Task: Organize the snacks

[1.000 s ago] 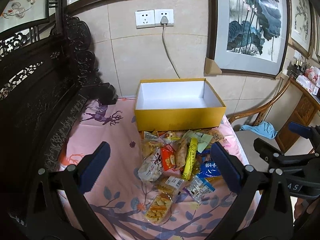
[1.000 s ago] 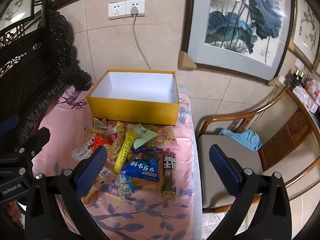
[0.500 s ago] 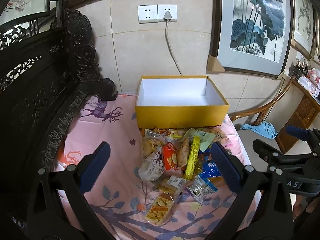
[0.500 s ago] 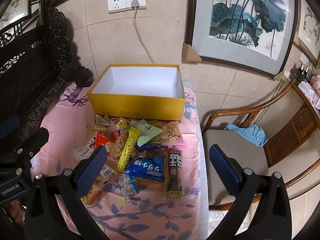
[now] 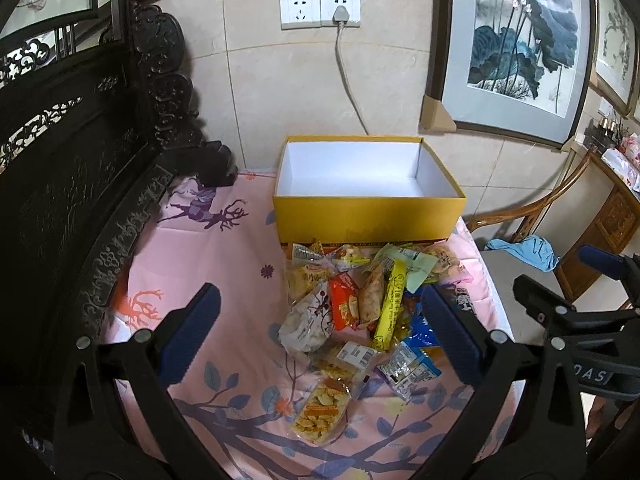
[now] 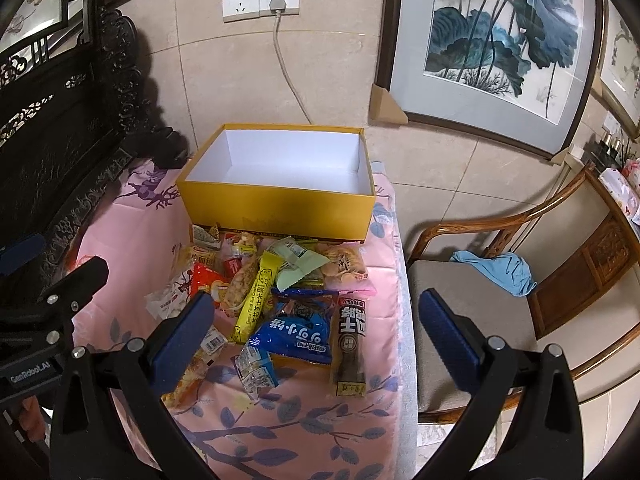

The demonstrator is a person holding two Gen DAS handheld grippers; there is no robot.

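Both the left tongs [image 5: 318,330] and right tongs [image 6: 320,332] are being held spread and empty above the snack pile [image 5: 360,308], with the yellow box [image 5: 368,216] waiting open just beyond for filling.

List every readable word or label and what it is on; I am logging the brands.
"GenRobot.AI": left gripper body, right wrist view.
"Cheese Filled Rice Cracker", partly legible: yellow stick pack.
Large Chinese characters: blue bag and dark bar.
Other wrappers: too small or blurred.
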